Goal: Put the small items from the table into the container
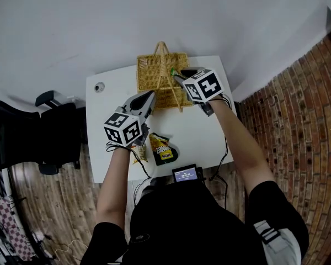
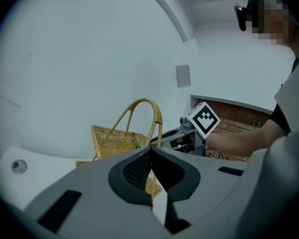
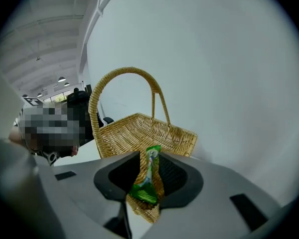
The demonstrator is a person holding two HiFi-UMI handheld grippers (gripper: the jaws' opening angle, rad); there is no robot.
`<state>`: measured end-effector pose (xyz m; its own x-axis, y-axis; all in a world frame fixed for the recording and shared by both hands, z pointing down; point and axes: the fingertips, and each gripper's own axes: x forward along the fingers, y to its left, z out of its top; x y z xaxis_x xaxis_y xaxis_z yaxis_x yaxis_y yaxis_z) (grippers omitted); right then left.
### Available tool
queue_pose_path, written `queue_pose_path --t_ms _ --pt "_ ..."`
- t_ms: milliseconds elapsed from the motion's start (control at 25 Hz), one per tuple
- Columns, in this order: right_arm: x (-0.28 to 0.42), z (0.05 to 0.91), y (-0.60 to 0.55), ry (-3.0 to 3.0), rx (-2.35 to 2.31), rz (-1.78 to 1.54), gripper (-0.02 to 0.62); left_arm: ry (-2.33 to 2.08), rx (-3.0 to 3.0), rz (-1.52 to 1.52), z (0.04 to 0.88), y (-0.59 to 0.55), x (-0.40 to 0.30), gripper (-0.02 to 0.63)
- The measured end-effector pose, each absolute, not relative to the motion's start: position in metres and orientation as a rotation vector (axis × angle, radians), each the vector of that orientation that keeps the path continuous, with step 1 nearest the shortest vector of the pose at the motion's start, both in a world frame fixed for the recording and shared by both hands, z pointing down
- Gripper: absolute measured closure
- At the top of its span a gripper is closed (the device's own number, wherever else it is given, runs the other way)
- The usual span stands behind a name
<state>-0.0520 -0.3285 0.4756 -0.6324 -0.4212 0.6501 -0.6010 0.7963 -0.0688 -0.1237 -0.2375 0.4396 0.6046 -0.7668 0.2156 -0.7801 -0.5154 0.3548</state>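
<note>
A wicker basket [image 1: 153, 72] with a tall handle stands at the back of the white table [image 1: 204, 131]. My right gripper [image 1: 177, 77] hangs over the basket's right part. In the right gripper view a small green packet [image 3: 145, 182] stands upright between the jaws of the right gripper [image 3: 148, 157], which are parted wider than the packet, with the basket [image 3: 134, 131] right below. My left gripper [image 1: 149, 97] is shut and empty, in front of the basket. The left gripper view shows its closed fingertips [image 2: 150, 152], the basket [image 2: 109, 138] and the right gripper's marker cube [image 2: 204, 118].
A yellow and green snack packet [image 1: 163, 149] and another small packet [image 1: 139, 153] lie near the table's front edge. A small round object [image 1: 99, 87] sits at the back left corner. A device with a screen [image 1: 186, 174] is at the front edge. A black chair [image 1: 49, 131] stands left, a brick wall [image 1: 303, 109] right.
</note>
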Motion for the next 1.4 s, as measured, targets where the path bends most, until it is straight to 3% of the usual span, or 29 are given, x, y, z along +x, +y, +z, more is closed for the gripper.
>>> queue_pose_path --t_ms 280,440,560,1400 --pt "-0.042 0.46 -0.328 -2.416 0.846 0.437 0.491 -1.242 2.421 0.054 0.439 -0.231 -0.125 0.597" --pt "-0.038 0.447 -0.321 -2.464 0.89 0.467 0.563 -1.239 2.429 0.071 0.44 -0.226 -0.125 0.597" --pt "-0.036 0.44 -0.314 -2.482 0.911 0.454 0.583 -1.244 2.424 0.074 0.441 -0.222 -0.127 0.597" --pt "-0.019 0.454 -0.223 -2.575 0.893 0.586 0.584 -1.241 2.407 0.079 0.452 -0.167 -0.13 0.597"
